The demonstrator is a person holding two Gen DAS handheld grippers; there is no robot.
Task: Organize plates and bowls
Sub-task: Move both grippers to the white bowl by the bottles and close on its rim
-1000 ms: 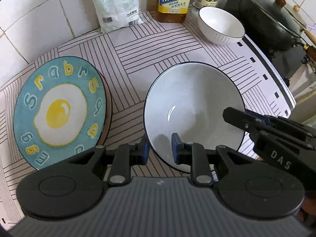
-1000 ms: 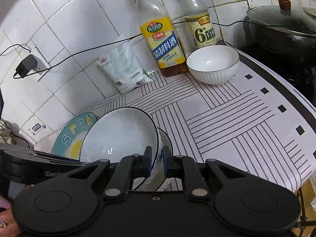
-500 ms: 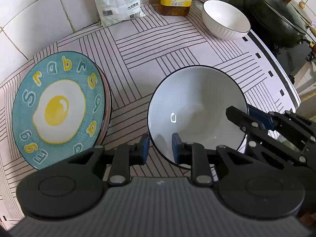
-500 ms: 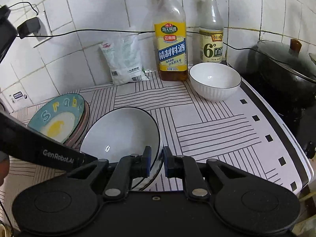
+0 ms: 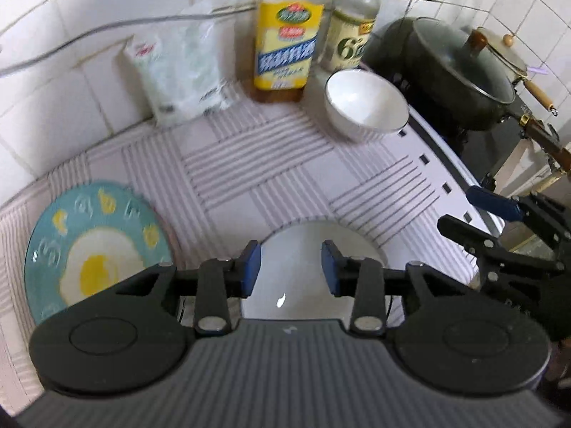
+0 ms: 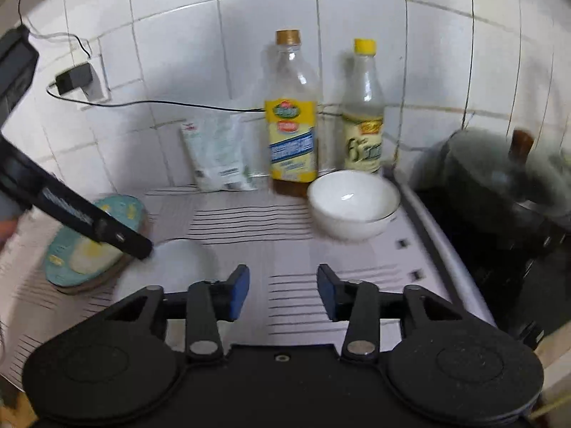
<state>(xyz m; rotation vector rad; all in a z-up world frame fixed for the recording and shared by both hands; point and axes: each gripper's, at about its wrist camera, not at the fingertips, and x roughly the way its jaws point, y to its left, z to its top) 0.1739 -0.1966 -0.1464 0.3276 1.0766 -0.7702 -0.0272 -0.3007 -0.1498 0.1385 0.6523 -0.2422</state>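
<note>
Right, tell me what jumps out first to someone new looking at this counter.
The teal fried-egg plate at the counter's left edge grabs the eye, topping a stack. Next, the yellow-labelled bottle stands against the tiled wall, with a small white bowl just in front. Both the left gripper and right gripper hang open, the left over a large white bowl.

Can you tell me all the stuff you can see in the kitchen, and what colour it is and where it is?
egg plate: 1 on top of a stack, teal with a fried egg, counter's left side
big bowl: top one of a stack, white, near middle of the counter
small bowl: 1, white, back of the counter by the bottles
yellow-label bottle: 1, against the wall
clear bottle: 1, yellow cap, right of the first
white bag: 1, leaning on the wall
black pot: 1, glass lid, on the stove at right
left gripper: black with blue pads, open
right gripper: black with blue pads, open
</note>
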